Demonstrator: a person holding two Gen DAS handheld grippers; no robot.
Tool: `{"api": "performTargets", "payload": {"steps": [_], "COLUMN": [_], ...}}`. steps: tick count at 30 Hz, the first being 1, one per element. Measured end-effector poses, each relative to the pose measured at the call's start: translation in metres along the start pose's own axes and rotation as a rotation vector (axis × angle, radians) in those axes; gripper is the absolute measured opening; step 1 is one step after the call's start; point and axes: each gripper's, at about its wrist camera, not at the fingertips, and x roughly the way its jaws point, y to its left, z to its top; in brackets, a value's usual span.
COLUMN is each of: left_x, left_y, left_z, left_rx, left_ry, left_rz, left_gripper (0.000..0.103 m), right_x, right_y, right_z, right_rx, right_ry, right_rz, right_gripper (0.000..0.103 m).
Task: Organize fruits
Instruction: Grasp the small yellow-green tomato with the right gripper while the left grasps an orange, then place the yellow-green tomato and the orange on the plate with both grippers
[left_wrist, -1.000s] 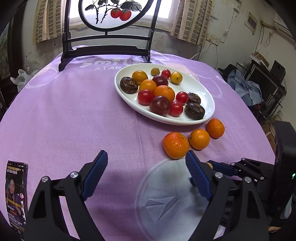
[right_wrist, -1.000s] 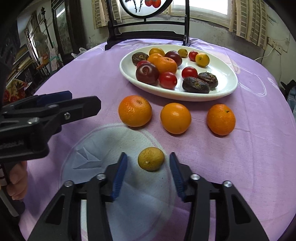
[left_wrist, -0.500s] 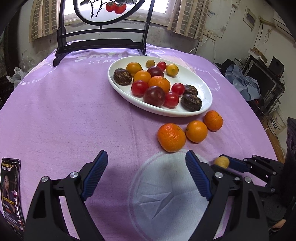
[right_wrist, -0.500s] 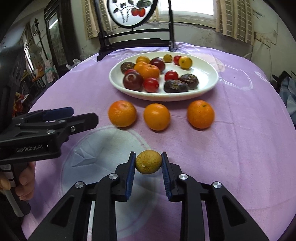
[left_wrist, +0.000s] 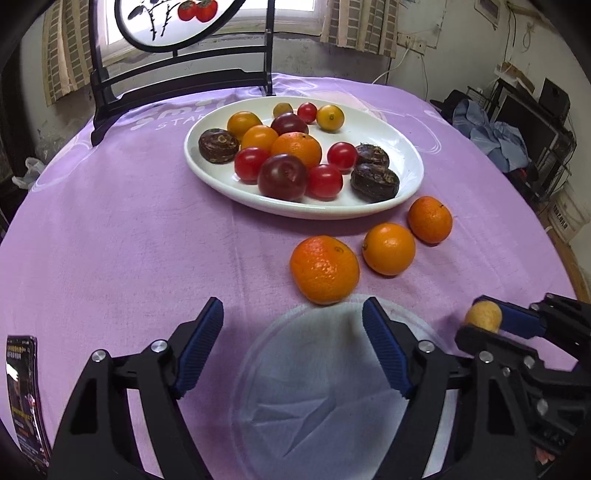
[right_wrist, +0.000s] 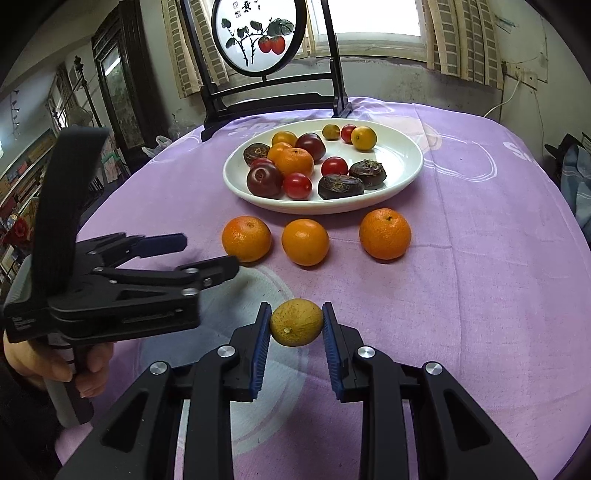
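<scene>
With our right gripper (right_wrist: 296, 324) we are pinching a small yellow fruit (right_wrist: 296, 322) between the blue fingers (right_wrist: 260, 338), above the purple surface (right_wrist: 480, 266). Our left gripper (left_wrist: 293, 334) is hanging with its fingers wide apart, gripping nothing. Three oranges (right_wrist: 305, 242) are lying in a row just beside the white plate (right_wrist: 402, 177). The plate is holding tomatoes, plums, an orange and dark brown fruits. On the cloth we are reading only "STAR" (left_wrist: 175, 123).

Small yellow-green fruit (right_wrist: 296, 322) pinched above purple cloth.
</scene>
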Motion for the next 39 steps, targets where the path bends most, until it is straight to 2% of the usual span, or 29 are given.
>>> {"api": "performTargets", "payload": {"steps": [7, 9, 19, 26, 33, 39], "left_x": [0.023, 0.025, 0.011, -0.027, -0.056, -0.050], "left_y": [-0.014, -0.015, -0.004, -0.006, -0.006, 0.003], "left_z": [0.012, 0.017, 0.011, 0.008, 0.036, 0.065], "left_rx": [0.021, 0.032, -0.030, 0.001, 0.033, 0.001], "left_ry": [0.044, 0.031, 0.047, -0.016, -0.096, -0.109], "left_rz": [-0.024, -0.025, -0.083, -0.111, -0.109, -0.101], "left_gripper": [0.059, 0.043, 0.042, 0.042, 0.042, 0.042], "right_x": [-0.004, -0.003, -0.004, -0.018, -0.035, -0.034], "right_y": [0.000, -0.001, 0.000, -0.003, -0.006, -0.013], "right_z": [0.000, 0.000, -0.001, 0.006, 0.045, 0.083], "right_rx": [-0.003, -0.001, 0.000, 0.038, 0.001, -0.006], "right_ry": [-0.012, -0.011, -0.018, -0.071, -0.132, -0.178], "right_rz": [0.007, 0.005, -0.008, -0.028, -0.055, -0.056], "right_gripper": [0.028, 0.028, 0.028, 0.028, 0.028, 0.028]}}
